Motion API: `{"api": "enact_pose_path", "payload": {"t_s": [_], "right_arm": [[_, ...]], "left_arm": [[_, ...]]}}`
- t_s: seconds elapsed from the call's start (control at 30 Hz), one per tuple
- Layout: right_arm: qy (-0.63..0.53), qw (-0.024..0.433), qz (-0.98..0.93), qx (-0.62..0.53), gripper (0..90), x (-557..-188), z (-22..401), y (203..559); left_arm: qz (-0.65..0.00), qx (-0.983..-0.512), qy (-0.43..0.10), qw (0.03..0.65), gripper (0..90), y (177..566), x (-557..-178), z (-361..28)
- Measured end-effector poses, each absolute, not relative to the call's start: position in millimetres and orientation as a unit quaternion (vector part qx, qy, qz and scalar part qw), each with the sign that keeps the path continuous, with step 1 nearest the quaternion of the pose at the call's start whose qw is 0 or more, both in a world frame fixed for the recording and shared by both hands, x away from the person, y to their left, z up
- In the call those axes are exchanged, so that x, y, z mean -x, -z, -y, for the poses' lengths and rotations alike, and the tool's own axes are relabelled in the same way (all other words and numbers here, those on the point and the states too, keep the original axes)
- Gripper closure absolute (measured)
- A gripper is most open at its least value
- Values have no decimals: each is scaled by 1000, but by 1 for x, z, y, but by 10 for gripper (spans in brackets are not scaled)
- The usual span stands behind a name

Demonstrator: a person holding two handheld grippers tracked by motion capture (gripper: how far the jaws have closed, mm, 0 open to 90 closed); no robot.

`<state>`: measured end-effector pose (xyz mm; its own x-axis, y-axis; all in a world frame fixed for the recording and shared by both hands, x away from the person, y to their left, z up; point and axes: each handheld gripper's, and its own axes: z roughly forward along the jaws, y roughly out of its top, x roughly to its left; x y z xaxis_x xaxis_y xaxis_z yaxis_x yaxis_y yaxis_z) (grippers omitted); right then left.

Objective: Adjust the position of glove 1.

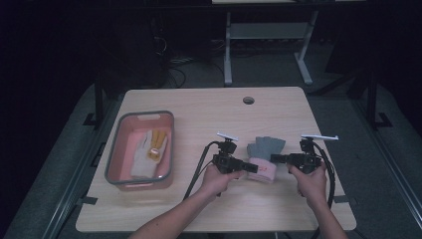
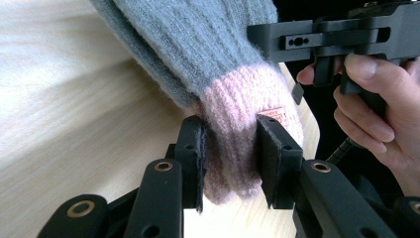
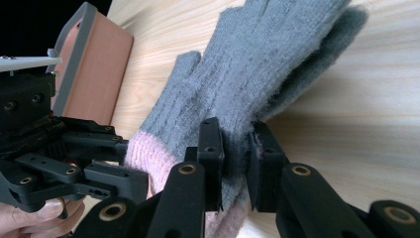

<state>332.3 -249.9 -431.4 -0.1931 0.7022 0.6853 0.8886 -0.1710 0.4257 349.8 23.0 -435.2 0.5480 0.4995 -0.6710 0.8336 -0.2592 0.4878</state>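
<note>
fuzzy ribbed grey glove, pink cuff

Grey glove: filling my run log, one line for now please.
left gripper shut on pink cuff | right gripper shut on grey glove | pink tub holds another glove

A light wooden worktop carries a pink tub with a grey rim at about nine o'clock, close to the left edge. Inside the tub lies a pale work glove with a yellow palm patch, its fingers pointing toward twelve o'clock. A small round cable hole sits in the worktop near twelve o'clock, by the far edge. Beyond that edge, on the dark floor, stand the white legs of a second desk, with loose cables lying at about eleven o'clock.
</note>
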Motion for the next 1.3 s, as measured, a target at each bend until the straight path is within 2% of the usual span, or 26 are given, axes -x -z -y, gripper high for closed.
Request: {"api": "enact_pose_path", "payload": {"t_s": [0.67, 1.3], "right_arm": [[454, 117, 651, 597, 783, -349, 214, 402], [454, 126, 673, 571, 783, -362, 176, 390]], "left_arm": [[-437, -759, 171, 451, 659, 408, -351, -65], [-450, -751, 155, 458, 659, 397, -349, -104]]}}
